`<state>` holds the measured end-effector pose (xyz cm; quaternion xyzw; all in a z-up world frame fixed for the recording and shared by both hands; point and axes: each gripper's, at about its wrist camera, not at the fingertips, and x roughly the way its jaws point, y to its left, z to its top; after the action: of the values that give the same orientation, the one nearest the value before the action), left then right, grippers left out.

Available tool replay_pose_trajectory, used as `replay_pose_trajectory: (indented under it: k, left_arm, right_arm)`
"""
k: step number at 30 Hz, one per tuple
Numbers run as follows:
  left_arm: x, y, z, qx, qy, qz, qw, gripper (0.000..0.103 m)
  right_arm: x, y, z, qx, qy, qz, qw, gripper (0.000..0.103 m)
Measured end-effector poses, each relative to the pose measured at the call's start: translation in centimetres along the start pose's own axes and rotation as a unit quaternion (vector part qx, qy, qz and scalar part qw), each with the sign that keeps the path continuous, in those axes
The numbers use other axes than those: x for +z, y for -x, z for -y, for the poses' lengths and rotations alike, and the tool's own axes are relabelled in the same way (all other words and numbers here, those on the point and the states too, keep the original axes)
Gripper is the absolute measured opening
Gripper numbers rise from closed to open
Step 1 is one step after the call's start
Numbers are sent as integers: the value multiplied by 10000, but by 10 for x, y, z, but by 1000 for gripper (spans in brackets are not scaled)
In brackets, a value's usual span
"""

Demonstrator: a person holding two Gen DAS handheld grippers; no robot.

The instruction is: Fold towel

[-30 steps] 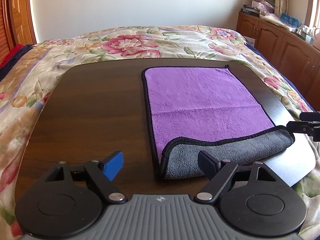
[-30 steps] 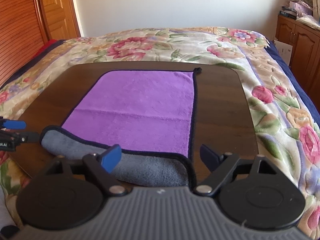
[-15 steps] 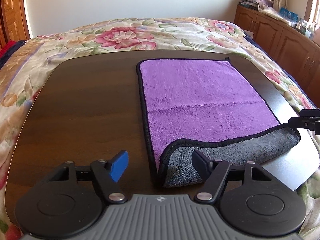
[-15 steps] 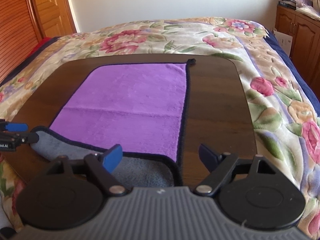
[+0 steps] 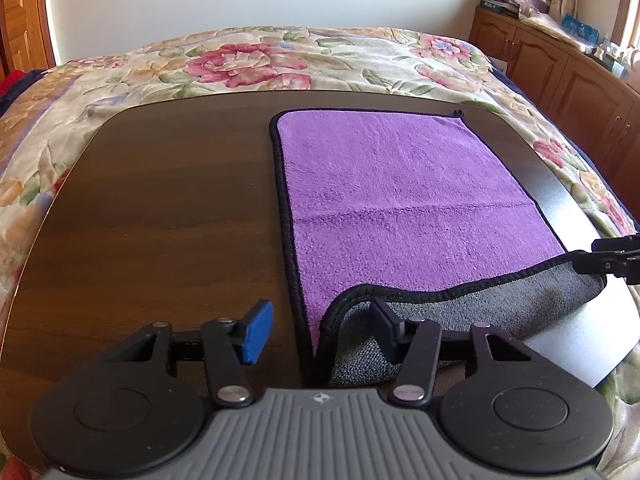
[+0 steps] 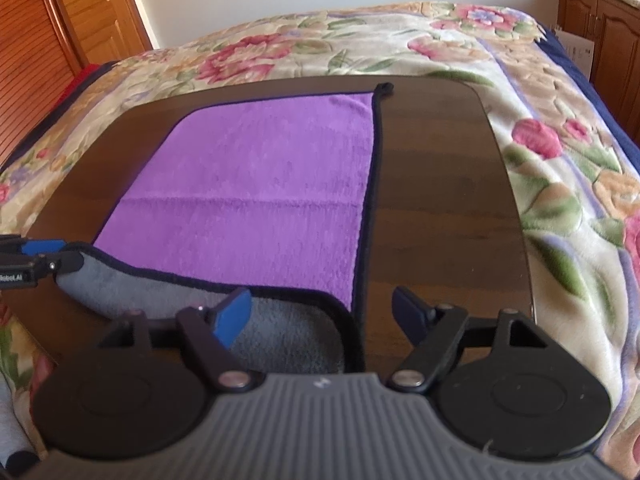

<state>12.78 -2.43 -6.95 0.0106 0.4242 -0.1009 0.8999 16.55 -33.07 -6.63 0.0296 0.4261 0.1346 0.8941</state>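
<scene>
A purple towel (image 5: pixel 404 200) with a black hem lies flat on a dark wooden board (image 5: pixel 160 216). Its near edge is rolled over and shows the grey underside (image 5: pixel 500 304). My left gripper (image 5: pixel 320 326) is open, astride the towel's near left corner, one finger on each side of it. In the right wrist view the towel (image 6: pixel 260 184) lies left of centre with its grey fold (image 6: pixel 280 328) near me. My right gripper (image 6: pixel 324 308) is open around the near right corner. Each gripper's tips show at the edge of the other's view.
The board rests on a bed with a floral cover (image 5: pixel 248 60). Wooden cabinets (image 5: pixel 560 76) with clutter stand along the right. A wooden door (image 6: pixel 92 12) stands at the far left. Bare board (image 6: pixel 436 184) lies right of the towel.
Both grippers have moved forward and lower toward the towel's near corners. They stay open. The rolled grey edge keeps its shape.
</scene>
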Motion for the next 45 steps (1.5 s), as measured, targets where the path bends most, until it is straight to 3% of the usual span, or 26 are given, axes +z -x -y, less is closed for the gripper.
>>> replay_pose_trajectory:
  k: [9,11,23,29,35,45]
  left_arm:
    - [0,-2,1,-63,6,-38,10000,42]
    - [0,-3,1,-71,8,-40,10000,39]
    - [-1,-6,2,-98,16,-91,9999,33]
    - [-2,-7,3,-142,-11,-115,9998,19]
    - [-2,-7,3,-158,-14,-93,9998,6]
    - [-2,-5,1,-224,33,-55,9997,4]
  right_arm:
    - [-1,-6,3,157,-83,-186,9997,76]
    - [-1,-7,4,222,-95,-226,9995,66]
    - [-2,-8,7,243,-64,-283,9993,40]
    - [-2,-8,9,183,-38,-302,9994,16]
    - [-2,-7,9,187,-21,-289,9994,10]
    - [-1,-2,7,243,21,-187,9995,5]
